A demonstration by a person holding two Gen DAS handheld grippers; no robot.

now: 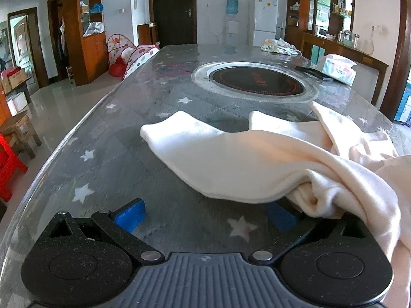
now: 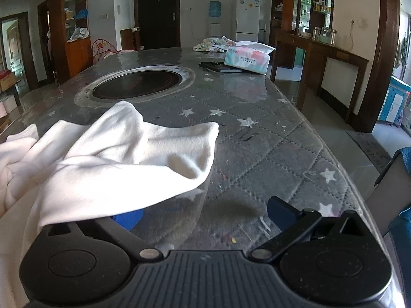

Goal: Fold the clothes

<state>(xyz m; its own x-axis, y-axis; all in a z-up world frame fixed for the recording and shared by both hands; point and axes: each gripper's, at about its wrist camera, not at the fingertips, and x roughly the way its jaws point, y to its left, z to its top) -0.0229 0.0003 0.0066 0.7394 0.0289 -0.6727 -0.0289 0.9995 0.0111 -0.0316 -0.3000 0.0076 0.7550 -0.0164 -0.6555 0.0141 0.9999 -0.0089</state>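
Observation:
A cream garment (image 1: 246, 159) lies bunched on the grey star-print table (image 1: 108, 164), two legs or sleeves spread toward the table's middle. My left gripper (image 1: 205, 218) stands open just above the table; cloth drapes over its right finger (image 1: 281, 220), and nothing sits between the blue pads. In the right wrist view the same garment (image 2: 115, 159) fills the left side and hangs over my right gripper's left finger (image 2: 128, 218). My right gripper (image 2: 205, 215) is open too, with bare table between its fingers.
A round inset cooktop (image 1: 257, 82) sits mid-table. A tissue pack (image 2: 246, 57) and a dark flat tray (image 2: 221, 67) lie at the far right, and a crumpled patterned cloth (image 2: 213, 44) at the far end. The table edge (image 2: 341, 159) drops to tiled floor.

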